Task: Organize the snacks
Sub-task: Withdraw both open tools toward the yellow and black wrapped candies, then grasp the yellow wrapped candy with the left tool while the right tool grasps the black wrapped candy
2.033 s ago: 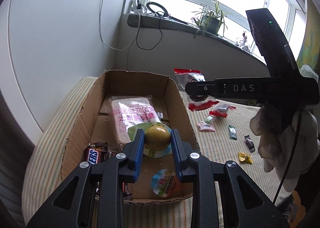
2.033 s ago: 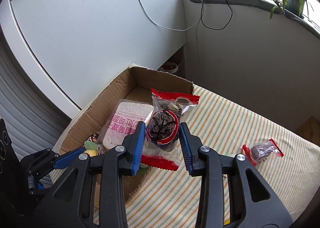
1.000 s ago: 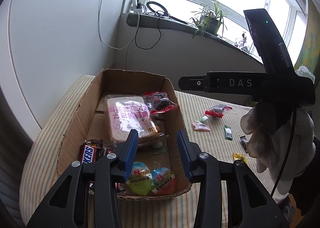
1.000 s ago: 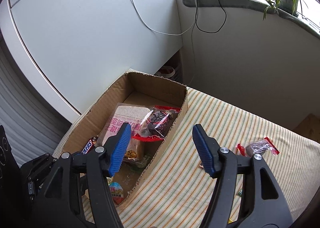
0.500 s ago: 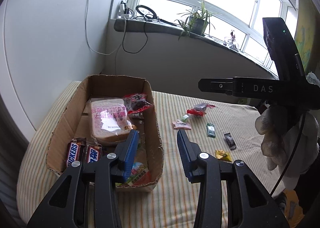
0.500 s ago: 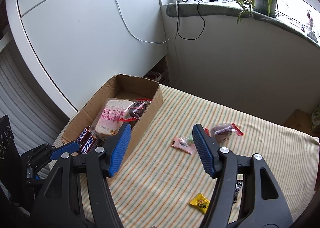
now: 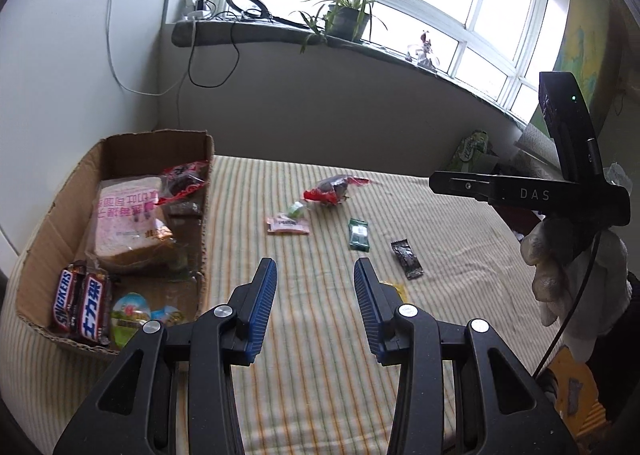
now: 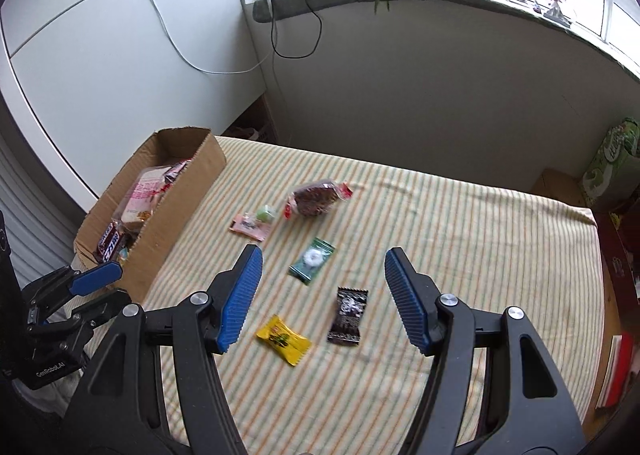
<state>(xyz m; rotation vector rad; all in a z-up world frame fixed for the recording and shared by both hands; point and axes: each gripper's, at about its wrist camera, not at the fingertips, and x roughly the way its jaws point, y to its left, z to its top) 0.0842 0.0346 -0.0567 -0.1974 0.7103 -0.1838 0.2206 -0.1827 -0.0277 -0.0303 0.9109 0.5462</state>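
A cardboard box (image 7: 120,143) (image 8: 192,191) at the table's left holds a bread pack (image 7: 128,211), a red-edged snack bag (image 7: 182,179), Snickers bars (image 7: 82,305) and jelly cups (image 7: 130,313). Loose on the striped cloth lie a red-ended dark snack bag (image 7: 332,189) (image 8: 316,197), a pink sachet (image 7: 288,225) (image 8: 250,227), a green packet (image 7: 358,235) (image 8: 312,257), a black packet (image 7: 406,257) (image 8: 348,315) and a yellow candy (image 8: 284,339). My left gripper (image 7: 315,279) is open and empty over the cloth, right of the box. My right gripper (image 8: 322,259) is open and empty above the loose packets.
A grey wall and a window sill (image 7: 280,31) with a potted plant (image 7: 346,17) and cables run behind the table. A white cabinet (image 8: 120,39) stands at the left. A green bag (image 8: 612,163) and boxes sit beyond the table's right edge. A gloved hand (image 7: 568,259) holds the right gripper's handle.
Both grippers have swung right, away from the box and out over the loose snacks on the cloth. Both stay open and empty; the red-edged bag lies in the box.
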